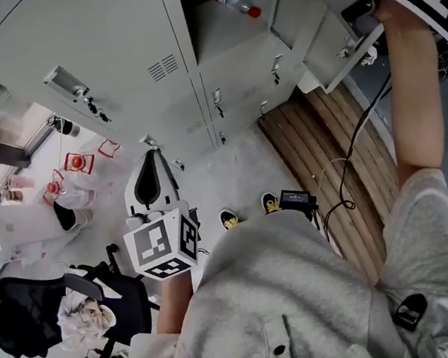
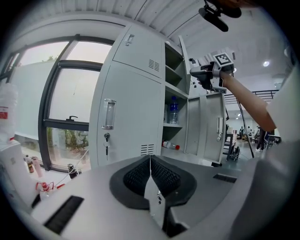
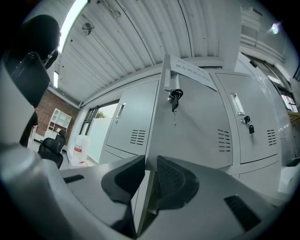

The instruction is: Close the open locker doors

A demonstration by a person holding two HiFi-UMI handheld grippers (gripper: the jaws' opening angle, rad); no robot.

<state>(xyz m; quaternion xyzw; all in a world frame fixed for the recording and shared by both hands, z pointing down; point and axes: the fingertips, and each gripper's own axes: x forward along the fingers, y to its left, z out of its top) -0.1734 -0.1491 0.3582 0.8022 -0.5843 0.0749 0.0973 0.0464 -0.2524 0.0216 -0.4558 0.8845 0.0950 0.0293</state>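
Observation:
My right gripper (image 1: 355, 6) is raised at the top right and shut on the edge of an open upper locker door (image 3: 161, 110), whose lock carries a key (image 3: 174, 98). In the right gripper view the door's thin edge runs between the two pads (image 3: 176, 180). The left gripper view shows that gripper (image 2: 209, 77) up at the door (image 2: 184, 58), with a second open door (image 2: 211, 126) lower down. Open shelves hold a standing water bottle (image 2: 173, 110) and a lying one (image 1: 236, 3). My left gripper (image 1: 151, 160) hangs low, shut with nothing in it (image 2: 150, 161).
Closed grey lockers (image 1: 94, 44) fill the left of the row. A wooden slatted strip (image 1: 326, 153) lies on the floor before the open lockers, with a black cable (image 1: 351, 158) across it. An office chair (image 1: 30, 315) stands at the lower left, and a window (image 2: 61, 103) beyond the lockers.

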